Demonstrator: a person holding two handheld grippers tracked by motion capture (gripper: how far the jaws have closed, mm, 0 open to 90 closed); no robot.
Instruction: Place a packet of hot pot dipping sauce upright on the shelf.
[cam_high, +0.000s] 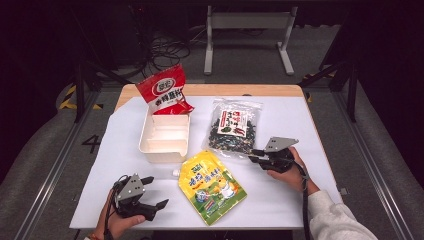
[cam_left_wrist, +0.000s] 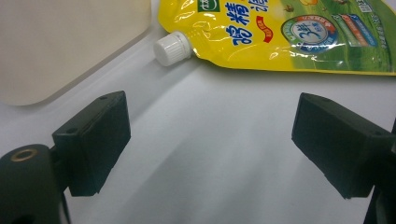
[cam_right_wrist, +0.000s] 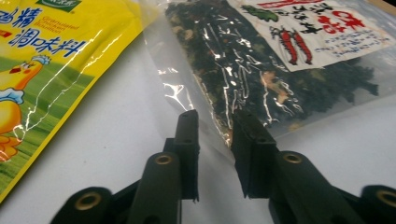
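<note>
Starting at the left of the desk (cam_high: 280, 195), we see the left gripper (cam_high: 152, 192) resting low near the front edge, its fingers (cam_left_wrist: 93, 140) spread wide with bare white surface between them. We take the yellow spouted pouch (cam_high: 212, 186) as our landmark: the left gripper sits just to its left, and the pouch's white cap (cam_left_wrist: 172, 48) points toward the cream divided tray (cam_high: 165, 137), which lies behind and to the left of the pouch. A red snack bag (cam_high: 164, 90) leans at the tray's far end. Behind and to the right of the pouch lies the clear bag of dried seaweed (cam_high: 234, 126). The right gripper (cam_high: 256, 155) is at that bag's near corner, just right of the pouch. Its fingers (cam_right_wrist: 187, 140) stand narrowly apart with the bag's clear edge (cam_right_wrist: 212, 126) between them; we cannot tell whether they press on it.
</note>
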